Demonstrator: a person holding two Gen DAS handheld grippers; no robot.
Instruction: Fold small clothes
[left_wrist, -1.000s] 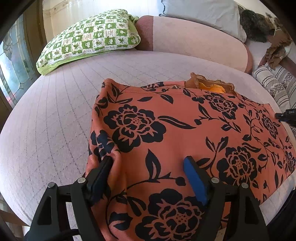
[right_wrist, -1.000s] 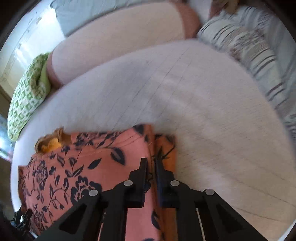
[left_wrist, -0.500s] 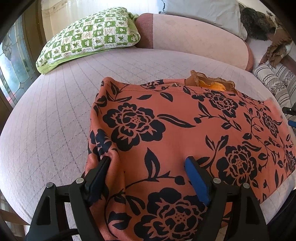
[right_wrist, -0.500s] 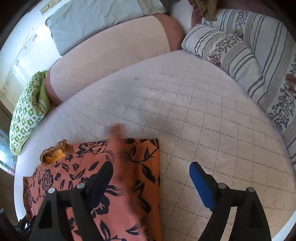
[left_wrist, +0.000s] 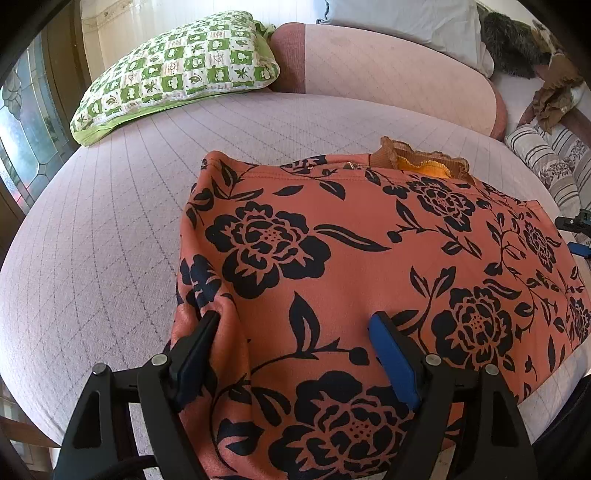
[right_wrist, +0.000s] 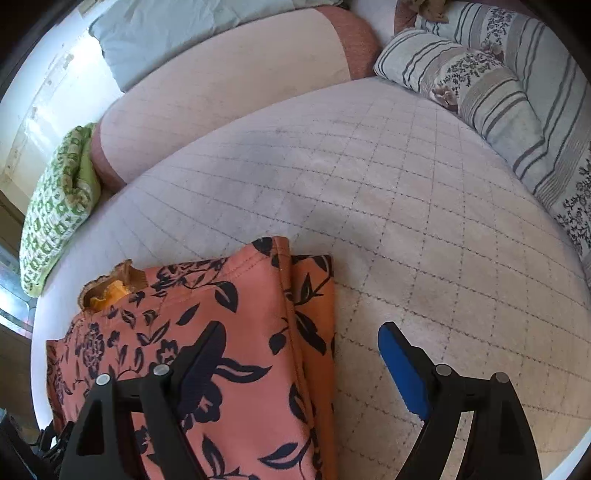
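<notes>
Orange floral garment (left_wrist: 369, 266) lies spread on the quilted bed (left_wrist: 110, 229), black flower print facing up. A brown ruffled edge with yellow lining (left_wrist: 421, 162) shows at its far hem.

Left gripper (left_wrist: 295, 332): fingers spread wide over the near part of the garment. The black finger (left_wrist: 195, 350) sits against a raised fold at the cloth's left edge; the blue finger (left_wrist: 393, 360) rests over the flat printed area. Cloth lies between them, but the pads do not pinch it.

Right gripper (right_wrist: 299, 347): fingers have just been opening and stand wide apart, nothing clamped. The black finger (right_wrist: 201, 363) is above the garment's right part; the blue finger (right_wrist: 402, 369) is above bare bed cover. The garment's folded right edge (right_wrist: 310, 314) lies between the two, flat on the bed.

Green checked pillow (left_wrist: 173, 77) at far left, striped cushions (right_wrist: 480, 85) at far right, pale bolster (left_wrist: 388, 70) behind.
</notes>
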